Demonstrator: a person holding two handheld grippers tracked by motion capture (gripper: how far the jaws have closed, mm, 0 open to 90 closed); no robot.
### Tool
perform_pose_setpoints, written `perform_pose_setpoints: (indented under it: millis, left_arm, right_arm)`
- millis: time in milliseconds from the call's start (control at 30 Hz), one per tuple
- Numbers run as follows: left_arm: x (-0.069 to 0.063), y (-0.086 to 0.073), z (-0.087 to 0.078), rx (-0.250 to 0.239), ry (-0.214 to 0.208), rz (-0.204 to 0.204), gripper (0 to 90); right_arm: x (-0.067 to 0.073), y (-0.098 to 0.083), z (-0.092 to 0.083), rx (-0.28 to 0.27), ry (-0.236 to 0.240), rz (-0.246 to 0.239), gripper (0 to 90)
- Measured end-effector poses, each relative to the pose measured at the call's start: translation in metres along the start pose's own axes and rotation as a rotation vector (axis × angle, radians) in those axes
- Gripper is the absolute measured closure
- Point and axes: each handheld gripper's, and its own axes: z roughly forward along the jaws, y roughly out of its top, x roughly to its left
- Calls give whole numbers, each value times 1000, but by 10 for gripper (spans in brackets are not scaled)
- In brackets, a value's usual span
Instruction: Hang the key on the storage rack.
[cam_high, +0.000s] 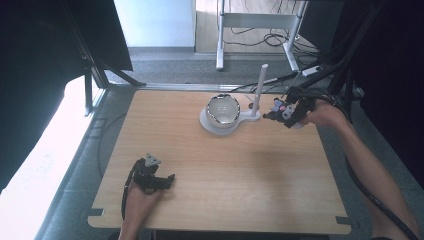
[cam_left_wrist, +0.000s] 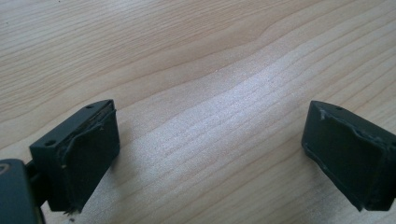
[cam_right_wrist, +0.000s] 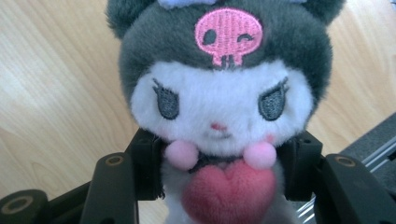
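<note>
Wooden table (cam_high: 225, 165) | right hand-held gripper (cam_high: 278, 111) clamps plush toy (cam_right_wrist: 219, 107)

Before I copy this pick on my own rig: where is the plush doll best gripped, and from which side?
Grip the plush doll across its narrow body just under the big head, as the right gripper does now, jaws shut on its flanks beside the red heart. Come from the front: the wide head likely keeps it from slipping down through the jaws.
</note>
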Motion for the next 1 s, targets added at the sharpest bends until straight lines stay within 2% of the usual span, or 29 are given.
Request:
perform_pose_setpoints:
  millis: [333,633,1000]
  left_arm:
    - [0,0,0,3,-2,0,42]
    - [0,0,0,3,-2,1,42]
    - [0,0,0,3,-2,1,42]
  right_arm:
    - [-24,5,-20,-24,-46,33,442]
    - [-41,16,-33,-48,-66,59,442]
    - [-53,35,-45,-76,-96,74,442]
